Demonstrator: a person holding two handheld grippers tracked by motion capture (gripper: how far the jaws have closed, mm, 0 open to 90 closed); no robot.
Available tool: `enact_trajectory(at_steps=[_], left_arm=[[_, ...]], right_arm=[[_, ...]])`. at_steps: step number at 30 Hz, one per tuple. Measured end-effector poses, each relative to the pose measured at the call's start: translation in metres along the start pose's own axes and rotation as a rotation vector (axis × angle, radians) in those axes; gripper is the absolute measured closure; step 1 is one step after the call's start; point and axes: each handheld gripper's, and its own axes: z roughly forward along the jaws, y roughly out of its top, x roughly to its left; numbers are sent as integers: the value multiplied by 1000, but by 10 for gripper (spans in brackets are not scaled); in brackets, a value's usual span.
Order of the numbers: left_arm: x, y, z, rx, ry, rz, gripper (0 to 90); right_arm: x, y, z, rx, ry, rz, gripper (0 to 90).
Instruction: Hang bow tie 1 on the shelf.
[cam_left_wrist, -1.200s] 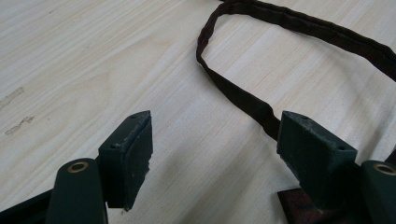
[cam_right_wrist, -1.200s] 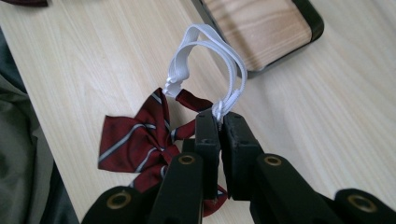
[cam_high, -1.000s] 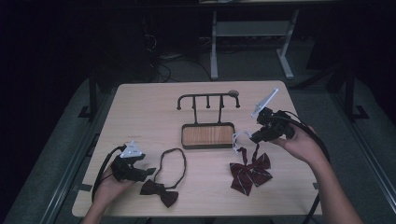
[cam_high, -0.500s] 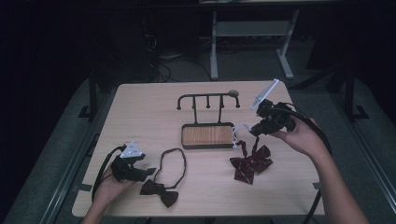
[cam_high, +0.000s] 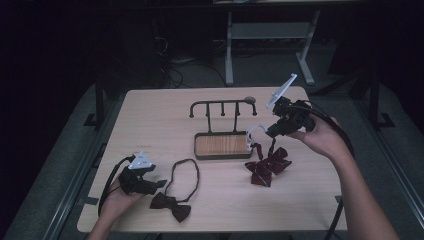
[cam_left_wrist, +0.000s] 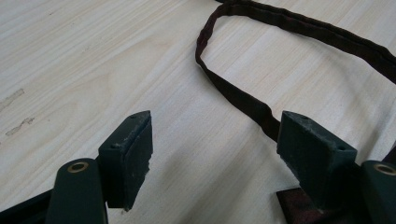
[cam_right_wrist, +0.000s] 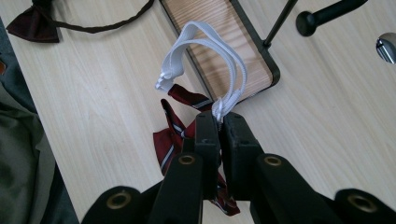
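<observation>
The left gripper (cam_left_wrist: 212, 163) has its two dark green jaws wide apart over the pale wooden table (cam_left_wrist: 93, 60). A thin dark brown strap (cam_left_wrist: 233, 93) loops past the right-hand jaw.

A light wooden table (cam_high: 150, 125) stands on a grey floor (cam_high: 200, 75) in a dark room. Behind the table's far edge rises a pale metal stand (cam_high: 270, 45) with two splayed feet, and a tangle of dark cables (cam_high: 172, 70) lies on the floor to its left. Dark metal rails (cam_high: 70, 180) run along the table's left side.
</observation>
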Motion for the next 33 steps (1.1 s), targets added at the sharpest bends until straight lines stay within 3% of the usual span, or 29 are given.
enact_trajectory(at_steps=[19,33], left_arm=[[0,0,0,2,-6,-4,271],[1,1,0,-3,-9,-10,271]], right_arm=[[-12,22,-13,4,-25,1,851],[-35,35,-10,11,-25,27,851]])
